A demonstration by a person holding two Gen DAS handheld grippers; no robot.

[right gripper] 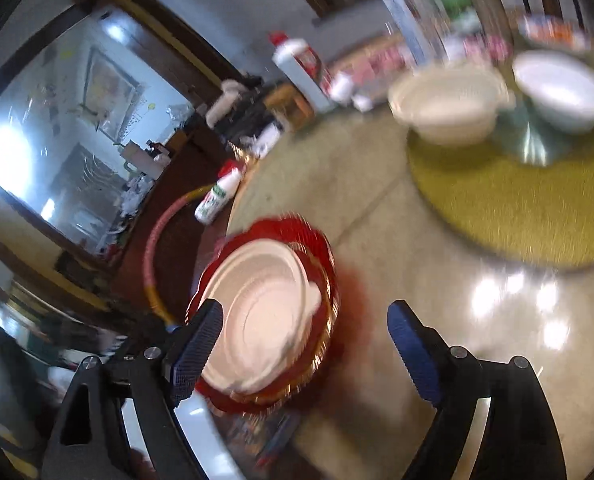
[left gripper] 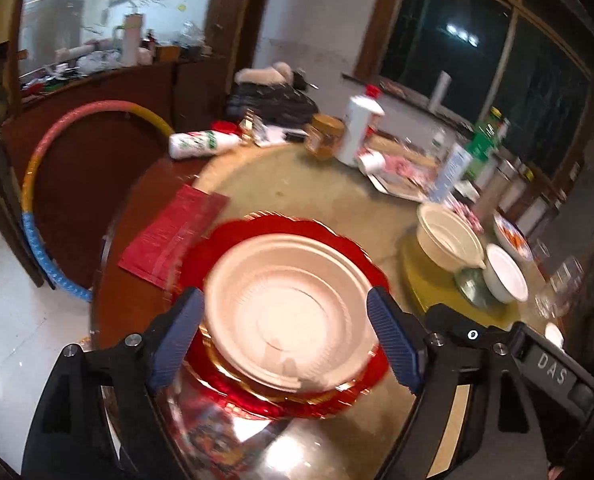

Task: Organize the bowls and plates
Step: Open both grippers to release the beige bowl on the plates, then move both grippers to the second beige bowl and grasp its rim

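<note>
A cream plate [left gripper: 289, 312] lies on a red scalloped plate [left gripper: 273, 236] with a gold rim, near the table's front edge. My left gripper [left gripper: 287, 340] is open, its blue pads on either side of the cream plate, just above it. The stack also shows in the right wrist view [right gripper: 265, 316]. My right gripper [right gripper: 303, 352] is open and empty, just right of the stack. A cream bowl [left gripper: 449, 240] and a white bowl [left gripper: 505, 276] stand on a yellow turntable [left gripper: 429, 292] at the right; they also show in the right wrist view [right gripper: 449, 104] [right gripper: 561, 92].
A red paper packet [left gripper: 173, 232] lies left of the stack. Bottles, a jar [left gripper: 325, 136] and boxes crowd the table's far side. A patterned dish [left gripper: 513, 236] and glasses [left gripper: 561, 284] stand at the right. A hoop [left gripper: 37, 200] leans against a chair at the left.
</note>
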